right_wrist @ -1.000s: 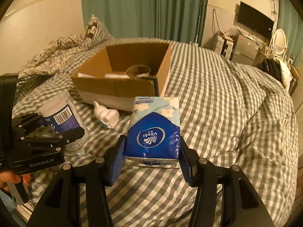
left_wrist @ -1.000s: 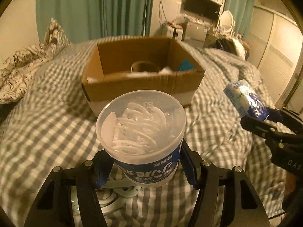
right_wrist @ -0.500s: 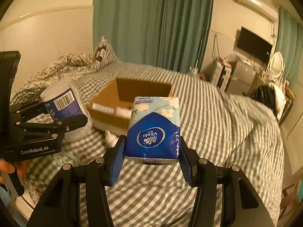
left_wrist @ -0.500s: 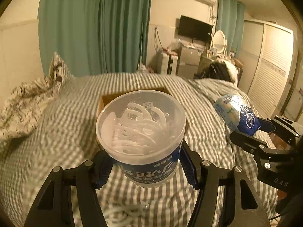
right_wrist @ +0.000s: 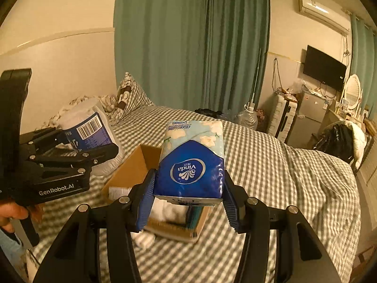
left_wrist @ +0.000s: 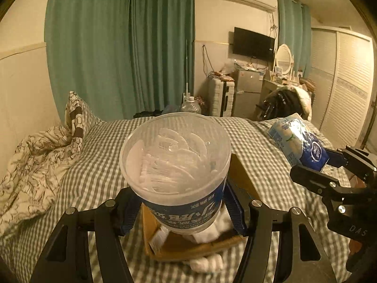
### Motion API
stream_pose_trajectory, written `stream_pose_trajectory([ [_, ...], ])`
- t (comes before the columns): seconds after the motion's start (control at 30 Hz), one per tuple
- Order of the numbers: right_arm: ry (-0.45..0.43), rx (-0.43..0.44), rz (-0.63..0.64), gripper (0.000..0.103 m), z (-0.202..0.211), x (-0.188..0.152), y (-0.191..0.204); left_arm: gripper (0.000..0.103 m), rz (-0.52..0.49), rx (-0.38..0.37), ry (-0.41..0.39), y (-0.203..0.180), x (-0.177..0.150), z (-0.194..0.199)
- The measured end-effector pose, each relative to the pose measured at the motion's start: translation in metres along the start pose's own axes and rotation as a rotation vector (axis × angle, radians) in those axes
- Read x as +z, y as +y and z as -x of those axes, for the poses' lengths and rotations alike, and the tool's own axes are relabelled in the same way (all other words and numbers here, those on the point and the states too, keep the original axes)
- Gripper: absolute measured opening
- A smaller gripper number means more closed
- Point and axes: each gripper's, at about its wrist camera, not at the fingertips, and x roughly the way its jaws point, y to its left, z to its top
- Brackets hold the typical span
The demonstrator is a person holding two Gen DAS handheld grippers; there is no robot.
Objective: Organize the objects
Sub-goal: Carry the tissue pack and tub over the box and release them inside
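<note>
Mostly hidden cardboard box [left_wrist: 242, 179] behind held tub [left_wrist: 175, 162], contents blurred

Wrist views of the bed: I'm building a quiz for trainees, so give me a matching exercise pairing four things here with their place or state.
Things:
1. plastic tub
2. tissue pack
3. cardboard box
4. patterned pillow

Places or states:
A. lies open on the checked bedcover
B. clamped in the right gripper
C. at the head of the bed, by the curtain
D. clamped in the left gripper

Pairs: 1-D, 2-B, 3-A, 4-C
</note>
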Motion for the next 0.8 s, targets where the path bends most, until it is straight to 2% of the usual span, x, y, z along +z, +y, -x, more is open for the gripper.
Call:
stream_pose_trajectory([
  [0.17, 0.033, 0.004, -0.012, 0.052, -0.050, 0.014, -0.007, 0.066, -0.011, 0.012, 0.049, 0.006, 0.000, -0.047],
  [0.37, 0.079, 0.019, -0.020, 0.052, -0.104, 0.017, -0.014, 0.066, -0.024, 0.016, 0.123, 0.009, -0.015, -0.099],
  [0.47, 0.104, 0.030, -0.030, 0.052, -0.129, 0.013, -0.016, 0.066, -0.033, 0.011, 0.153, 0.010, -0.024, -0.116],
  [0.7, 0.124, 0.054, -0.045, 0.053, -0.154, -0.004, -0.020, 0.066, -0.029, 0.004, 0.206, 0.014, -0.036, -0.138],
  [0.77, 0.115, 0.054, -0.059, 0.059, -0.156, -0.006, -0.022, 0.067, -0.024, -0.004, 0.219, 0.014, -0.037, -0.139],
  [0.8, 0.107, 0.053, -0.067, 0.071, -0.155, -0.006, -0.024, 0.069, -0.022, -0.003, 0.224, 0.013, -0.037, -0.138],
])
